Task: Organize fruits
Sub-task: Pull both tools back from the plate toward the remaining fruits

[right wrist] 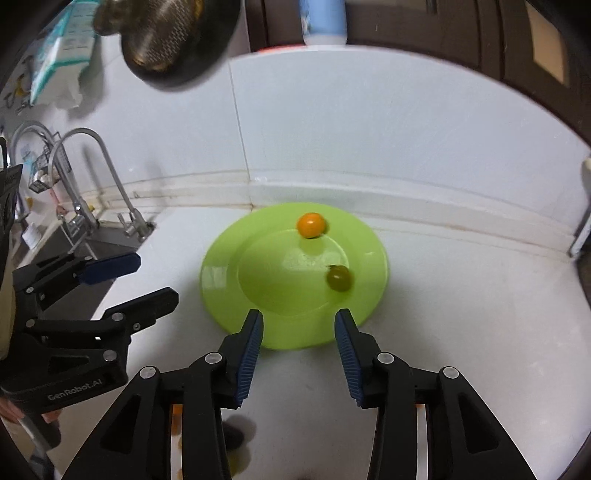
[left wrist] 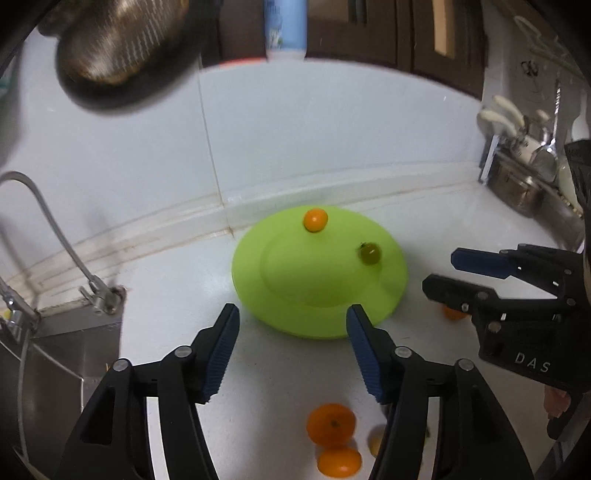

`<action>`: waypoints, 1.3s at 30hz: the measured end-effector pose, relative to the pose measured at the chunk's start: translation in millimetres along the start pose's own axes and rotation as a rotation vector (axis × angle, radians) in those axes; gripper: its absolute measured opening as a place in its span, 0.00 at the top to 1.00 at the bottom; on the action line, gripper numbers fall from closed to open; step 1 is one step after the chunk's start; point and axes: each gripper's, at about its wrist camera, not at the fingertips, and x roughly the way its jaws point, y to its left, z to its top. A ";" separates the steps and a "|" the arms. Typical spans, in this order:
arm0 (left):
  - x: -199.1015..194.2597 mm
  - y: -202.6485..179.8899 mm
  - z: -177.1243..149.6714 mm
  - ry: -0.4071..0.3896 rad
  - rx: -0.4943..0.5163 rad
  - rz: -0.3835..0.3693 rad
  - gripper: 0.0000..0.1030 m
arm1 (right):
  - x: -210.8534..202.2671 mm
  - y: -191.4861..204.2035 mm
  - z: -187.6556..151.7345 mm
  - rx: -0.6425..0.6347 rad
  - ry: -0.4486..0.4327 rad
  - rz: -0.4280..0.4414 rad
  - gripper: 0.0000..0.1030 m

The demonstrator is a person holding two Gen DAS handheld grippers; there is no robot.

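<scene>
A lime green plate (left wrist: 288,295) (right wrist: 229,273) lies on the white counter near the back wall. On it rest a small orange fruit (left wrist: 315,220) (right wrist: 311,225) and a small olive-green fruit (left wrist: 370,253) (right wrist: 339,278). My left gripper (left wrist: 291,317) (right wrist: 157,278) hovers in front of the plate, open with nothing between its fingers. My right gripper (right wrist: 299,321) (left wrist: 437,271) is also open and empty, just before the plate's near rim. Two orange fruits (left wrist: 331,424) (left wrist: 339,461) and a yellowish one (left wrist: 376,441) lie on the counter below the left gripper; another orange fruit (left wrist: 454,314) peeks out under the right gripper.
A steel sink (left wrist: 55,354) with faucets (right wrist: 85,173) lies to the left. A metal colander (left wrist: 118,40) and a blue-white bottle (left wrist: 286,29) hang or stand above. Pots and utensils (left wrist: 517,155) crowd the right corner. A dark fruit (right wrist: 236,432) lies under the right gripper.
</scene>
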 end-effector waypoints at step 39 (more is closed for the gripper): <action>-71.5 -64.8 -106.4 -0.020 0.020 -0.012 0.28 | -88.6 15.6 -99.2 -0.088 -0.019 -0.034 0.46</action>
